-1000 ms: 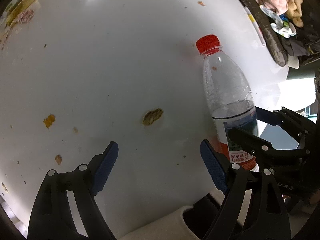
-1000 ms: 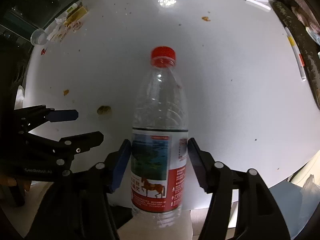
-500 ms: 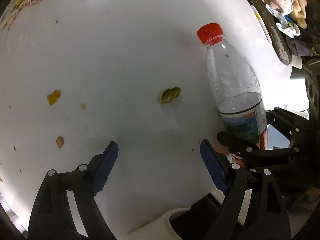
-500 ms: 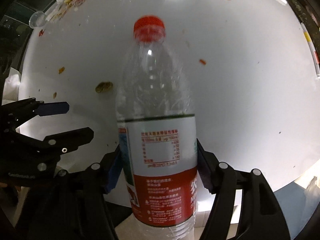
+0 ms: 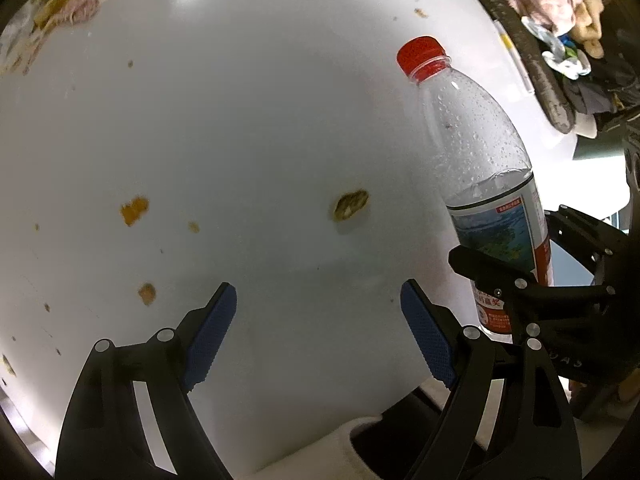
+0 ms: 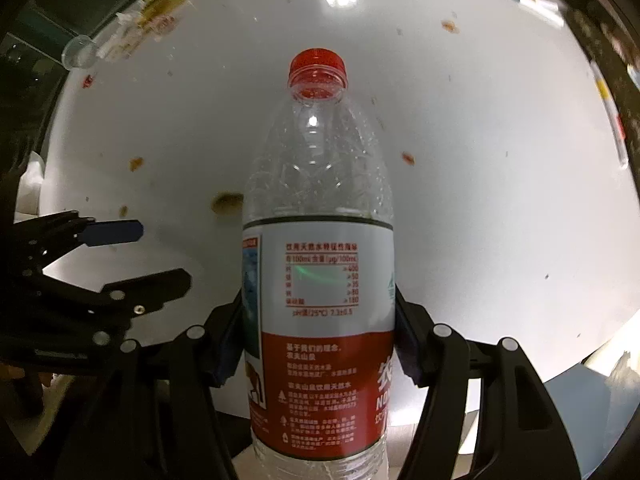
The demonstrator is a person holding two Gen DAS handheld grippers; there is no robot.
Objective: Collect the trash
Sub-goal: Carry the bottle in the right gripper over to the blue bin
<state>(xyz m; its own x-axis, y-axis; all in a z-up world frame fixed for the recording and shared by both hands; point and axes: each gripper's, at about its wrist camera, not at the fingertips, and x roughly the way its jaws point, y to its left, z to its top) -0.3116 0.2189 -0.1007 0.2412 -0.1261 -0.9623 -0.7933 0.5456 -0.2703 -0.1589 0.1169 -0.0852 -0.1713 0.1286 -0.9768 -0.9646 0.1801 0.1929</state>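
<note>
The right gripper (image 6: pixel 320 344) has its jaws closing on the bottle (image 6: pixel 320 280), pads against its label, red cap at twelve o'clock; the left gripper (image 5: pixel 320 336) gapes over the white table (image 5: pixel 260 140), nothing between its jaws.

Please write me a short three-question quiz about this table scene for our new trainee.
1. True or false: the left tongs hold nothing between their blue pads.
2. What colour is the cap of the plastic bottle? A green, B red, C white.
3. Fill in: the bottle is gripped at its ____ by the right tongs.

Key: 1 true. 2 B. 3 label; the jaws are closing on it, pads against both sides. Food scraps remain on the white table.
</note>
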